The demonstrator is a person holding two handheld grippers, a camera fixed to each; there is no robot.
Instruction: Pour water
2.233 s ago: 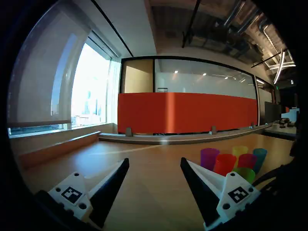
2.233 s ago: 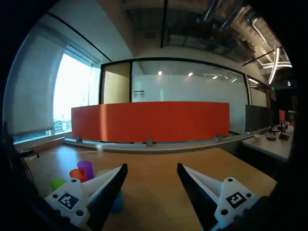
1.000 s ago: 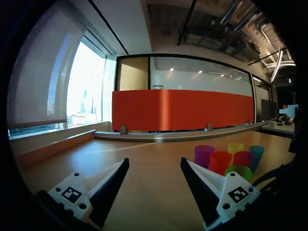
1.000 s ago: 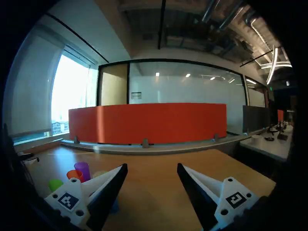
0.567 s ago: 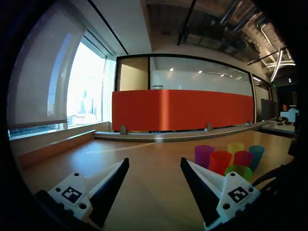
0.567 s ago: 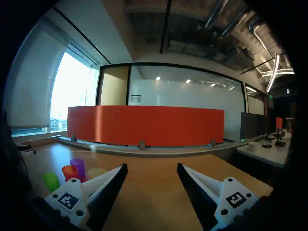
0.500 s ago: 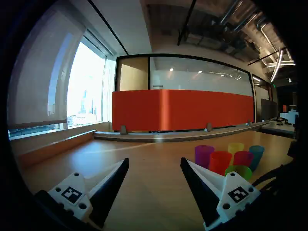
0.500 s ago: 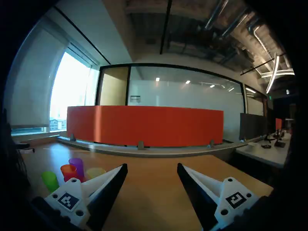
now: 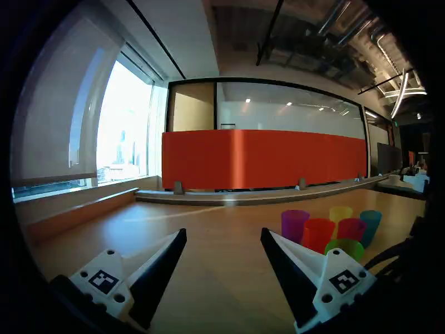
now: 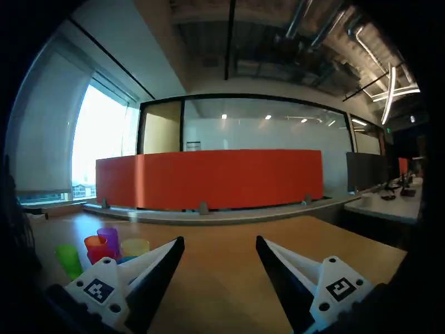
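A cluster of several coloured plastic cups stands on the wooden table [image 9: 222, 239]. In the left gripper view the purple cup [image 9: 293, 224], orange cup [image 9: 319, 234], green cup [image 9: 345, 248], yellow cup [image 9: 340, 214] and teal cup [image 9: 371, 225] sit ahead and to the right, partly behind the right finger. My left gripper [image 9: 222, 250] is open with nothing between its fingers. In the right gripper view the green cup [image 10: 69, 260], orange cup [image 10: 97, 248], purple cup [image 10: 109, 240] and yellow cup [image 10: 135, 246] stand at the lower left beside the left finger. My right gripper [image 10: 219, 253] is open and holds nothing.
An orange partition [image 9: 261, 158] runs along the table's far edge on a grey rail. A bright window [image 9: 122, 133] and a wooden ledge lie to the left. Other desks with equipment [image 10: 389, 203] stand at the right, beyond the table's right edge.
The right gripper's view has tilted and shifted, so the cups now sit slightly higher and farther right in it. The left gripper has barely moved. Both stay open.
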